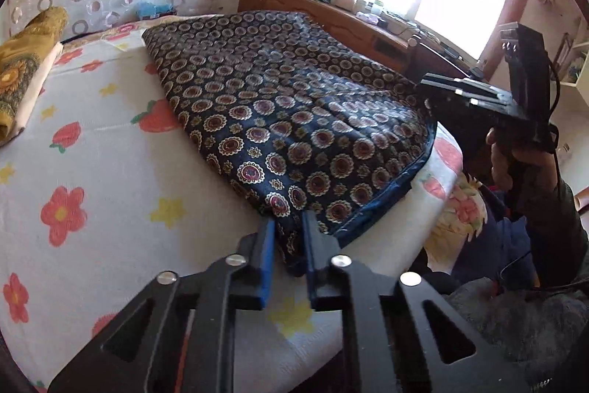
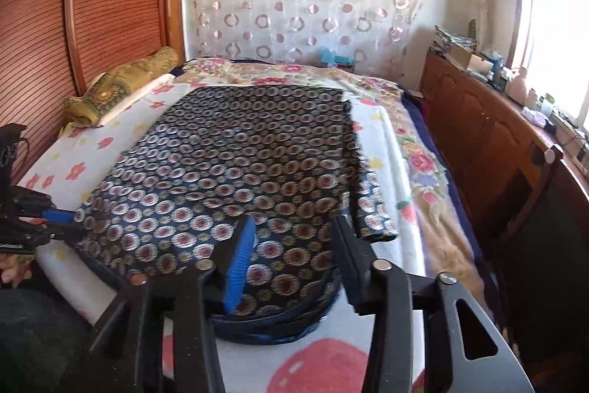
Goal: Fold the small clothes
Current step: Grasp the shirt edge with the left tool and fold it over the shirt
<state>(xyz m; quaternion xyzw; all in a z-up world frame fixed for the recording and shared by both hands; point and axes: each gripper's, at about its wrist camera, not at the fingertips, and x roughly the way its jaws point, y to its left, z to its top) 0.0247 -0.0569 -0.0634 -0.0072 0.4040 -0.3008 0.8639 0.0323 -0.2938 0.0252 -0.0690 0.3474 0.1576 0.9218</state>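
Note:
A dark blue garment [image 1: 279, 105] printed with round medallions lies spread flat on the flowered bed sheet [image 1: 92, 150]. My left gripper [image 1: 289, 227] is shut on the garment's near corner, and the cloth bunches between the blue pads. From the right wrist view, the same garment [image 2: 228, 164] stretches away, and the left gripper [image 2: 60, 218] pinches its left corner. My right gripper [image 2: 294, 231] stands open over the garment's near hem, its fingers apart with the cloth lying under them, not pinched. In the left wrist view a hand holds the right gripper [image 1: 430, 83] at the garment's right edge.
A folded yellow patterned cloth [image 2: 121, 80] lies at the far left by the slatted wooden headboard [image 2: 73, 6]. A wooden cabinet [image 2: 478, 135] with clutter runs along the window side. The bed's edge [image 1: 438, 172] drops off beside the person's dark sleeve.

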